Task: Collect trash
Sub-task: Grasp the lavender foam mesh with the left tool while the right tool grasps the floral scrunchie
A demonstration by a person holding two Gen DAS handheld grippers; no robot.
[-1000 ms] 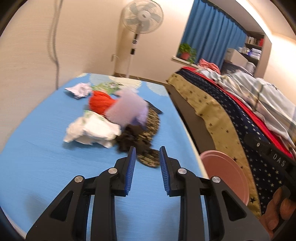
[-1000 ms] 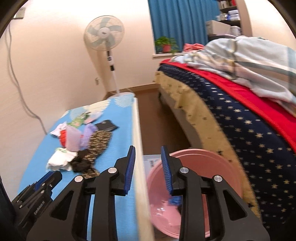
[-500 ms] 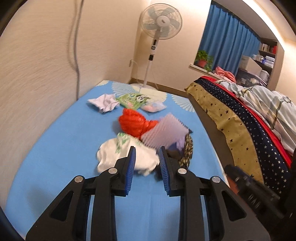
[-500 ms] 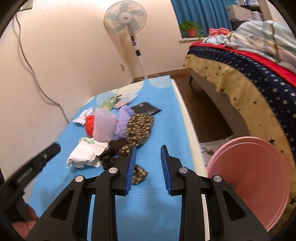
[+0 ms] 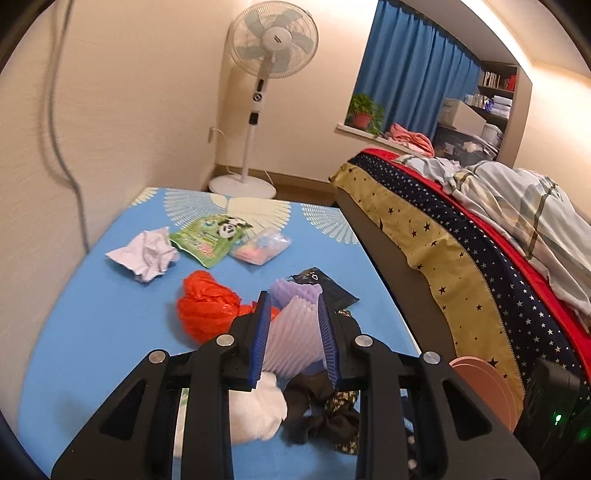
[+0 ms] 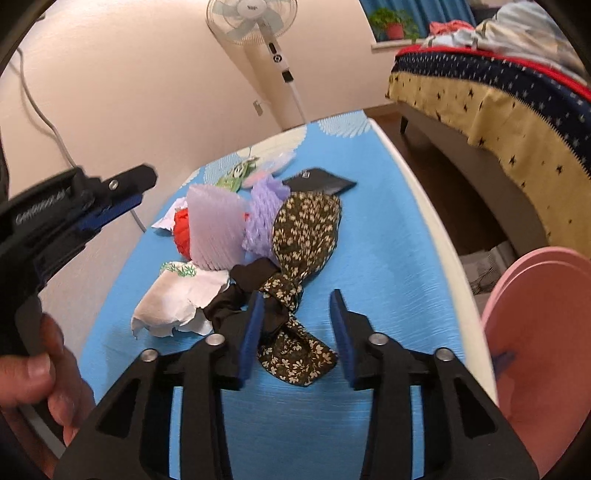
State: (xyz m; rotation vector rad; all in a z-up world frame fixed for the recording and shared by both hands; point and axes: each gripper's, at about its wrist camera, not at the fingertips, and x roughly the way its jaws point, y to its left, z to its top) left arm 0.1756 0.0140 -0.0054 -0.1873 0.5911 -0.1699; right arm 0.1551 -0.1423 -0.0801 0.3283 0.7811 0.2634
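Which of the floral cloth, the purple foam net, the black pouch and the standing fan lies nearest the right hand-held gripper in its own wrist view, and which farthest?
From the right hand-held gripper, whose jaws have just been opening:
1. Floral cloth, its knotted tail lying between the open jaws.
2. Purple foam net, beyond, up and left.
3. Black pouch, farther back, mid-table.
4. Standing fan, on the floor past the table's far end.
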